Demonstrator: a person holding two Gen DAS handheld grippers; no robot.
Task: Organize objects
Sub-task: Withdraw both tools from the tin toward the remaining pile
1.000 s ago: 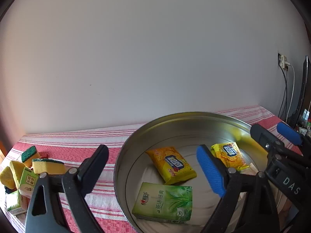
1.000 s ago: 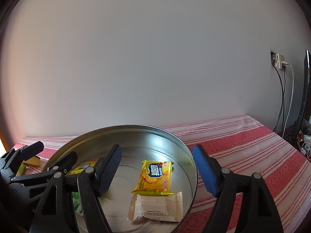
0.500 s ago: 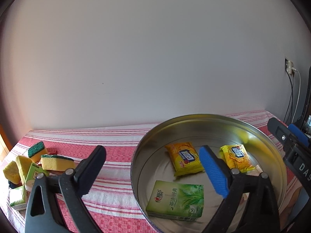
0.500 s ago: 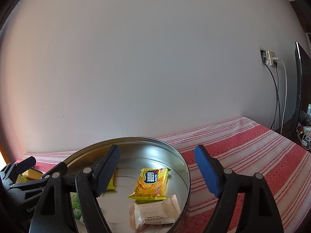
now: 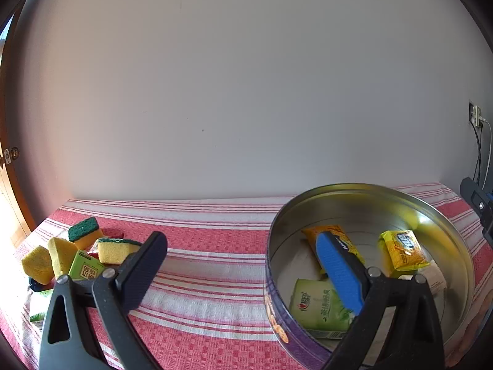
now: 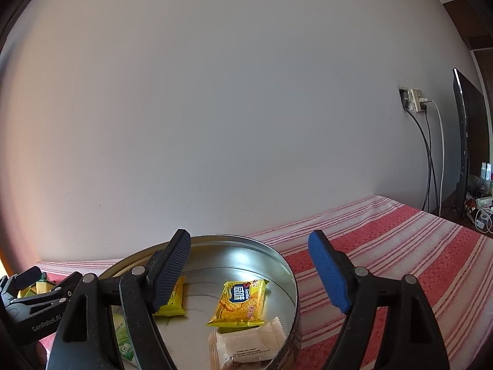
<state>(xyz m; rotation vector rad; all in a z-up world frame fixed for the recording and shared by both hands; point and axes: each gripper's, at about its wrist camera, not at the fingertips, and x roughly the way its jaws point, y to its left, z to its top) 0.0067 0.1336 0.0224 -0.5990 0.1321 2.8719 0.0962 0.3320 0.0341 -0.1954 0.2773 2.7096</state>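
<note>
Four packets lie in the round metal tin (image 5: pixel 443 225) at lower right of your left view: two yellow biscuit packets (image 5: pixel 403 249), a green tissue pack (image 5: pixel 320 308) and a white wafer packet (image 6: pixel 246 343). Your left gripper (image 5: pixel 243 265) and right gripper (image 6: pixel 249 274) both stand wide, holding nothing. Sponges (image 5: pixel 117 248) cluster at lower left on the red striped cloth (image 5: pixel 209 240).

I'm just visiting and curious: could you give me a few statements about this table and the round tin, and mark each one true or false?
1. The round tin holds snack packets. True.
2. The sponges lie inside the tin. False: they sit on the striped cloth, left of it.
3. The left gripper clamps a sponge. False: it is open and empty.
4. The white packet lies beside a yellow packet in the tin. True.
</note>
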